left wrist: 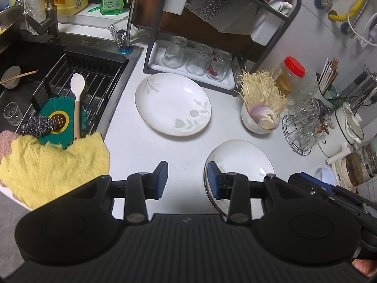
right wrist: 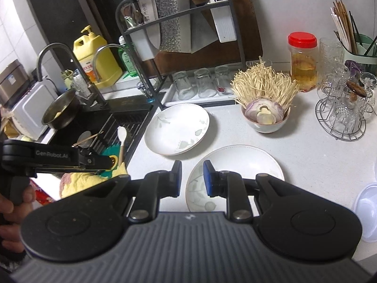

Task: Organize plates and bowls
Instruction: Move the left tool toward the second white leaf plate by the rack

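Two white plates lie on the white counter. The far plate point(left wrist: 173, 103) point(right wrist: 176, 129) has a leaf and flower pattern. The near plate point(left wrist: 240, 160) point(right wrist: 247, 165) lies closer to me. A white bowl point(left wrist: 255, 123) point(right wrist: 266, 123) holds enoki mushrooms and a cut onion. My left gripper point(left wrist: 187, 179) is open above bare counter, its right finger at the near plate's left rim, nothing between the pads. My right gripper point(right wrist: 192, 176) stands narrowly open over that plate's left rim, with no pad pressing on it.
A black sink point(left wrist: 30, 75) with a drain rack lies at the left, a yellow cloth point(left wrist: 54, 169) at its near corner. A dish rack point(left wrist: 188, 63) with upturned glasses stands behind the far plate. A red-lidded jar point(right wrist: 302, 63), a wire glass stand point(right wrist: 341, 115) and a white lid point(right wrist: 367, 212) are at the right.
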The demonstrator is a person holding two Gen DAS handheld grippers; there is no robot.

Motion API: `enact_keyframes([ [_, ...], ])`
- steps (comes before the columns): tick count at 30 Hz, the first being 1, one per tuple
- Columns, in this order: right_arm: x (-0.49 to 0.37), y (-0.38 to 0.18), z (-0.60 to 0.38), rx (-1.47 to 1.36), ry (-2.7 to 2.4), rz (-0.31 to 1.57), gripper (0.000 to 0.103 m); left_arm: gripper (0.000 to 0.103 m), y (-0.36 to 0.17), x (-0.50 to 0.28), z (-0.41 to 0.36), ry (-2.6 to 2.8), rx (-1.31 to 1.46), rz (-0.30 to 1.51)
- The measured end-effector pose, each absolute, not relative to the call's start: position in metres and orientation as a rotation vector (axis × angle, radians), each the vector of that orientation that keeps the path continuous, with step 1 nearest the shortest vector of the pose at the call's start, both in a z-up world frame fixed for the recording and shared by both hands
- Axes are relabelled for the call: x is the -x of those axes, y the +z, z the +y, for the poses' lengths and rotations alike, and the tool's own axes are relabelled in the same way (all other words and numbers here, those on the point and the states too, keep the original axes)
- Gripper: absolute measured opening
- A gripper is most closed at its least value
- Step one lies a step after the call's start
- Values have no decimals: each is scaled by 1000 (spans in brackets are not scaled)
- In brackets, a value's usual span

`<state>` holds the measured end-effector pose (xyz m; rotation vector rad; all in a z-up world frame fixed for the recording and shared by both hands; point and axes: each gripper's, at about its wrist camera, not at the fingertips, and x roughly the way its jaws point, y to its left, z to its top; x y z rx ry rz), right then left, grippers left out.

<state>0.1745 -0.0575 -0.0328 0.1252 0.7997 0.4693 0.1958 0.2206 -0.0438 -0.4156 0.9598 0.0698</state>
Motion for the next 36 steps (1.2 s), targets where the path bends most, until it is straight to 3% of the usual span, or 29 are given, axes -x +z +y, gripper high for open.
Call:
enact_keyframes([
  [10, -201, -34, -34, -121, 426, 810, 23, 42, -53, -231, 250, 34, 400, 973],
  [17, -218, -36, -18, -127, 411, 822, 24, 48, -60, -249, 268, 27, 393, 979],
  [25, -239, -41, -7, -139, 386, 845, 26, 66, -76, -271, 284, 30, 387, 998],
  [27, -244, -43, -5, -150, 378, 847, 46, 70, -80, -277, 288, 43, 383, 998],
  [31, -257, -47, -2, -173, 376, 852, 60, 84, -89, -292, 297, 61, 380, 1015],
  [33, -264, -50, -1, -190, 362, 853, 85, 89, -94, -299, 302, 66, 372, 1024],
  [36, -277, -58, 2, -213, 347, 878, 89, 94, -104, -311, 307, 75, 356, 1039],
])
